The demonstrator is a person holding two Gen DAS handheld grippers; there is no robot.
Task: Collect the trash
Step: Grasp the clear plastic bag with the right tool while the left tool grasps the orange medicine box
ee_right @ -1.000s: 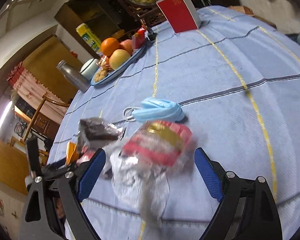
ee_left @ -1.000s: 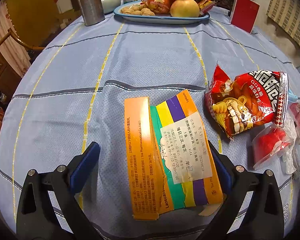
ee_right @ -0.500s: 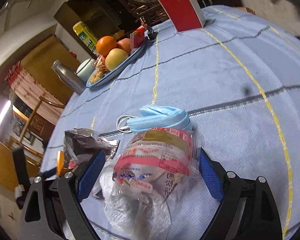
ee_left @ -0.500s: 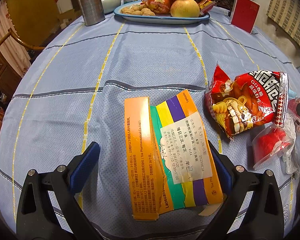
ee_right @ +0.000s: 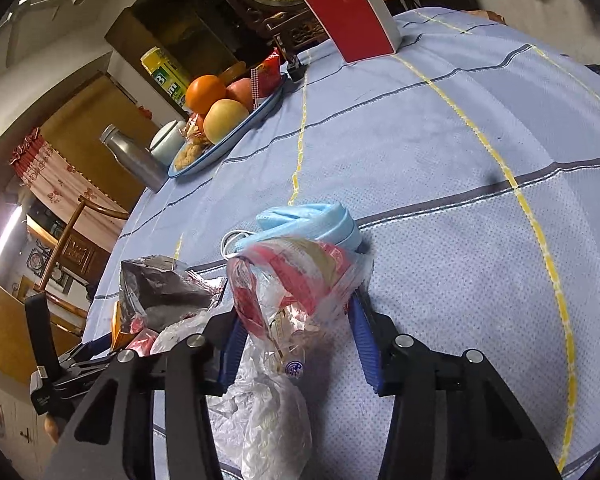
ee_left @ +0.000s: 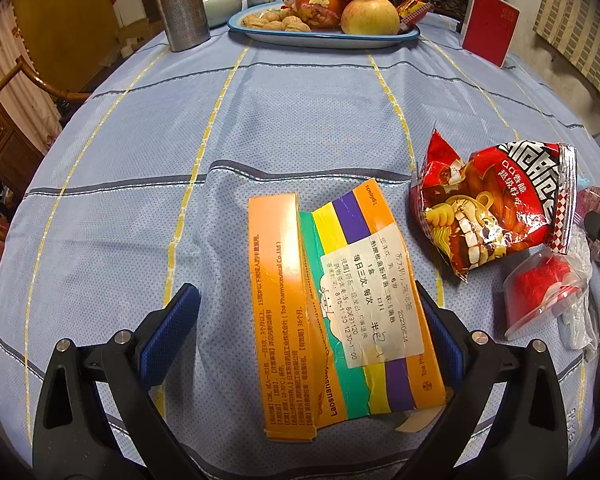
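Observation:
A flattened orange medicine box with coloured stripes and a white label lies on the blue tablecloth. My left gripper stands open around its near half, with the right pad next to the box edge. To the right lie a red snack bag and a clear packet with something red inside. My right gripper is closing on a clear red-printed plastic wrapper, which is crumpled between the pads. A blue face mask lies just beyond it. A white plastic bag trails under the jaws.
At the far side stand a blue-rimmed plate of fruit and nuts, a steel flask, a white jar and an upright red box. Wooden chairs stand past the table's left edge.
The right gripper moved forward over the red-printed wrapper and its jaws narrowed, crumpling the wrapper between them. The left gripper and the box have not moved.

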